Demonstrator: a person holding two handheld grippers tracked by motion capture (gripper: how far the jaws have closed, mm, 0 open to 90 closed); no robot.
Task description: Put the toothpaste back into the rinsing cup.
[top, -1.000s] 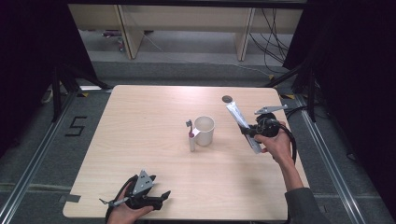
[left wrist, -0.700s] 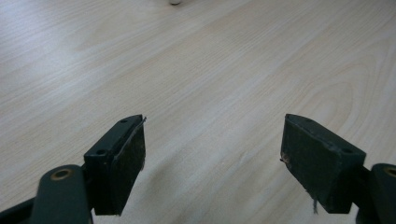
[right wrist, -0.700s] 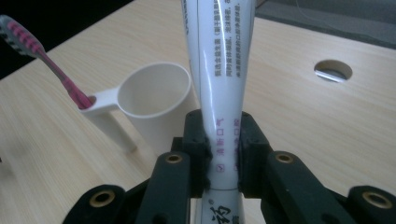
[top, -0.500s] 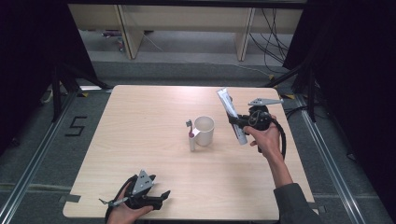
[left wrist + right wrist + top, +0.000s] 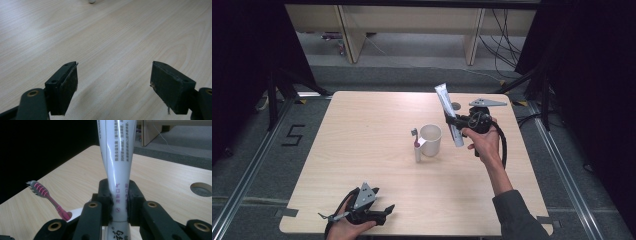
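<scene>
With the right claw [image 5: 455, 121] clenched on the toothpaste tube [image 5: 448, 114], keep it upright and lower it squarely into the mug [image 5: 430, 139] at its eight o'clock, clear of the toothbrush [image 5: 416, 148], while the left claw [image 5: 379, 214] rests released on the worktop [image 5: 362, 130].

Each black two-jaw gripper [image 5: 362, 212] has a grey three-cornered plate [image 5: 487, 103] on top, brass-coloured screws [image 5: 54, 226], and a black cable [image 5: 503, 146]. One arm wears a grey sleeve [image 5: 519, 216].

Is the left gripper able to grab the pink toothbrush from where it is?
Probably yes: the left gripper is open and holds nothing, and bare table lies between it and the toothbrush leaning at the mug.
</scene>
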